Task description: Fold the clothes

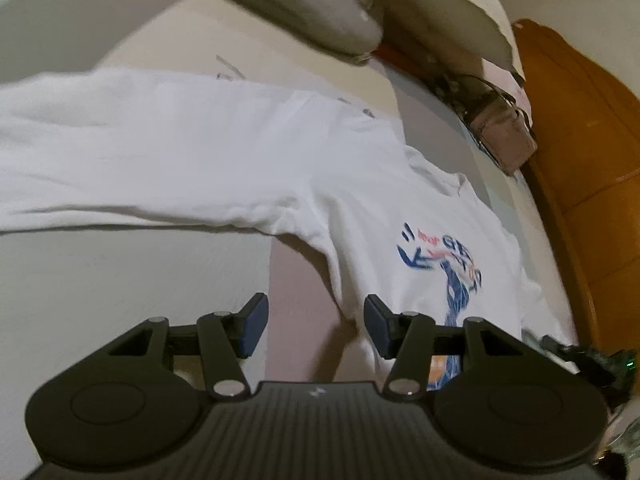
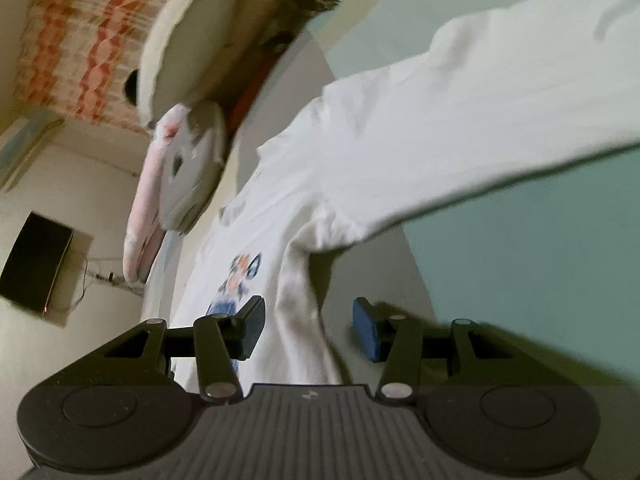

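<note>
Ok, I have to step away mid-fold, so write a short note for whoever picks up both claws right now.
Left claw: open, holding nothing, over the shirt's side edge below one armpit.
Right claw: open, holding nothing, over the opposite side edge.
White long-sleeved shirt: lies flat on the bed, printed front up, both sleeves stretched out sideways.
Pillows lie beyond the collar.
Done: shirt spread out.
Left: no fold visible yet; sleeves and body need folding.

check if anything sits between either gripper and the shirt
Nothing visible does. The left gripper is open over the side edge of the white shirt, below its sleeve, with no object between. The right gripper is open over the shirt's other side edge. The pillows lie beyond the collar, clear of both.
</note>
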The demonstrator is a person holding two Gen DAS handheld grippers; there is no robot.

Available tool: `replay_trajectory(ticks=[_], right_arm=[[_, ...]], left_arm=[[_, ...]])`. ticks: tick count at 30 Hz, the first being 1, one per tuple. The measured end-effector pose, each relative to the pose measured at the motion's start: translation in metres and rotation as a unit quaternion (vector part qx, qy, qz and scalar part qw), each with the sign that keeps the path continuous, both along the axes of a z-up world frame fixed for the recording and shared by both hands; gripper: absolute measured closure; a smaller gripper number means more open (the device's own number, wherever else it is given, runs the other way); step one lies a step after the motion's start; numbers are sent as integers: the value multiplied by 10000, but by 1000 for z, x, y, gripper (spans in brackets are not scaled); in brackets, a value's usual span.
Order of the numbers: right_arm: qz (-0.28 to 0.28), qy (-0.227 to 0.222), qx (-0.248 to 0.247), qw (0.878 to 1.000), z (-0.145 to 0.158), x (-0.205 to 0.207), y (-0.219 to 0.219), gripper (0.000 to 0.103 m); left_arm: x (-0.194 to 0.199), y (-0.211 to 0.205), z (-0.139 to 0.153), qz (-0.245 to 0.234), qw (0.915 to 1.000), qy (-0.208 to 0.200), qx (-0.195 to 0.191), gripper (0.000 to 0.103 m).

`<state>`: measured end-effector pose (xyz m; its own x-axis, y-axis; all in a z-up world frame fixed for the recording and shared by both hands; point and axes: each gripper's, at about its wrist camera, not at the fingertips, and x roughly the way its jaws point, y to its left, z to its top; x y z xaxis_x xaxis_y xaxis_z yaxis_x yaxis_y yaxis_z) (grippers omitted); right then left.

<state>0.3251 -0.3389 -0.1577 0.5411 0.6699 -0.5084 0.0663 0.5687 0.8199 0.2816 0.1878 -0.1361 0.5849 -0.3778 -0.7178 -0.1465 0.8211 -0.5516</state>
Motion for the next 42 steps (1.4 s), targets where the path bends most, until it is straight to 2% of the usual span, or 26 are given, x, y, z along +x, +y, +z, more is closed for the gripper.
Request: replay_trajectory(ticks=[5,7,8,9,10,11,15,17,21,25,27,31,39,42], right_arm=[[-327,-14,300,9990,-12,28,8,51],[-496,-72,127,9987,-12,35,11,62],[-555,-95,-102,9984,-11,37,13,83],[-604,-113,-399,9973,-10,38,16,95],[-626,-170,-586,9962,-8,39,17,95],[-633,-248,-711,9952,-6,40,18,95],[-509,-745,-1748,9804,21,48,27,93],[-405,-948,-2118,9719,32,56,30,93],[-134,-1093,-2726,9558,39,69,38,91],[-39,-958,-2657,9593,37,49,32,83],[-28,-945,-2615,9606,40,30,28,73],[117,-919,-2583,9616,44,-18,24,72],[173,-984,-2400,9656,45,-101,27,67],[123,-1000,-2187,9706,45,-120,26,66]], left_arm=[[22,6,-10,114,9993,-160,-320,50],[31,6,-11,139,9992,-212,-308,54],[35,4,-10,132,9995,-221,-183,57],[39,1,-8,131,9997,-209,76,74],[42,-1,-6,134,9992,-206,304,94],[44,-1,-4,146,9985,-220,476,96],[49,4,11,224,9932,-440,1058,96],[52,8,20,235,9908,-580,1196,96],[61,5,21,103,9877,-482,1483,95],[52,-2,15,-98,9845,-319,1724,91],[40,-4,16,-142,9835,-335,1772,89],[5,-9,21,-287,9824,-385,1805,79],[-64,-32,18,-494,9804,-233,1892,79],[-84,-46,17,-509,9764,-266,2083,79]])
